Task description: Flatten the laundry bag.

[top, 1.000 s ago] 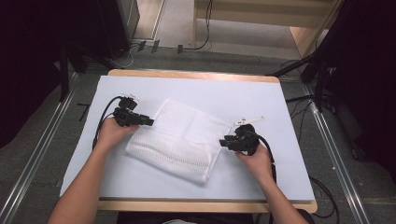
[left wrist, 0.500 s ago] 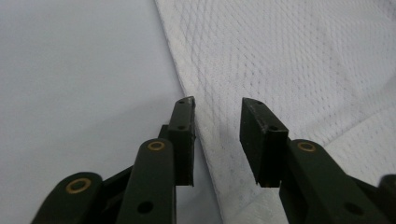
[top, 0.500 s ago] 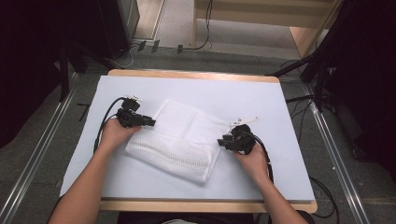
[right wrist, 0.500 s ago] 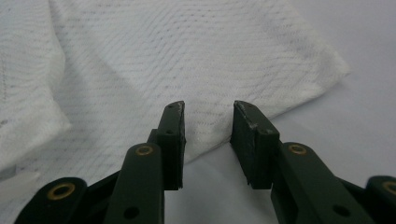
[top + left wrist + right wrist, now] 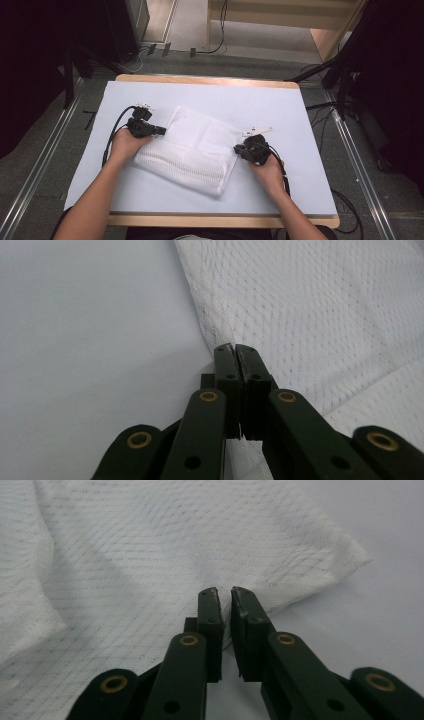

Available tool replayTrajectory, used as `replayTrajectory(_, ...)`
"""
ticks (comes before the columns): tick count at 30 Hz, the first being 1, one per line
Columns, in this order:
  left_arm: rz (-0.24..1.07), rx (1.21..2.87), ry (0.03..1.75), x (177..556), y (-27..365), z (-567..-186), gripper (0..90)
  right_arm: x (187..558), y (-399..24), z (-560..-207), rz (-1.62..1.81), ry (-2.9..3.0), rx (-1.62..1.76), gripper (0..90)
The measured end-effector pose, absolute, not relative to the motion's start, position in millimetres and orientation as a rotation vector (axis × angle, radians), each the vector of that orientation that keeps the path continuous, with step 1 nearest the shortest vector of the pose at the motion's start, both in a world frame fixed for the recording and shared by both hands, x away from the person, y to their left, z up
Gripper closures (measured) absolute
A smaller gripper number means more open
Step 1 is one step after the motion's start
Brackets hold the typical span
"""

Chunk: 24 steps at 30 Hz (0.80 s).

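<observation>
A folded white mesh cloth (image 5: 195, 150) lies askew in the middle of the table (image 5: 260, 100). My left gripper (image 5: 162, 131) is at the cloth's left edge. Its jaws have just been closing and now stand together, pinching the cloth's edge (image 5: 220, 335) between the left gripper's tips (image 5: 235, 347). My right gripper (image 5: 237, 149) is at the cloth's right edge, near a corner (image 5: 350, 555). Its jaws have also just been closing. A narrow slit remains at the right gripper's tips (image 5: 225, 594), with a fold of the cloth (image 5: 150, 580) caught in it.
A pale sheet covers the table up to its wooden rim (image 5: 210, 80). Cables (image 5: 110, 145) trail from both grippers across the sheet. Metal rails (image 5: 40, 165) run along both sides on the floor. Dark equipment (image 5: 115, 25) and a wooden frame (image 5: 280, 20) stand beyond the far edge.
Both hands stay almost where they were at the cloth's edges. The right gripper has edged slightly in toward the cloth. The cloth lies as before.
</observation>
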<state>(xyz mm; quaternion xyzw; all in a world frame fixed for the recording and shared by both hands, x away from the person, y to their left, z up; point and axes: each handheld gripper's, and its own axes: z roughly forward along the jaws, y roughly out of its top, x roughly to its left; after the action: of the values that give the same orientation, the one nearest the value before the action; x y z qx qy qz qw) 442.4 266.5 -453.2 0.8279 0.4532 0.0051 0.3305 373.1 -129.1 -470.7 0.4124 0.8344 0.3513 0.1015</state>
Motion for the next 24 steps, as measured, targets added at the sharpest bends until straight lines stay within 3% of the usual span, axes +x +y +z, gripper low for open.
replayTrajectory(6,-0.068,2.138,1.211,444,269,-454,90.0,382,-129,-467,1.029,2.507,1.267,90.0)
replayTrajectory(24,-0.012,2.046,1.242,434,282,-437,90.0,446,-131,-456,1.06,2.496,1.278,90.0)
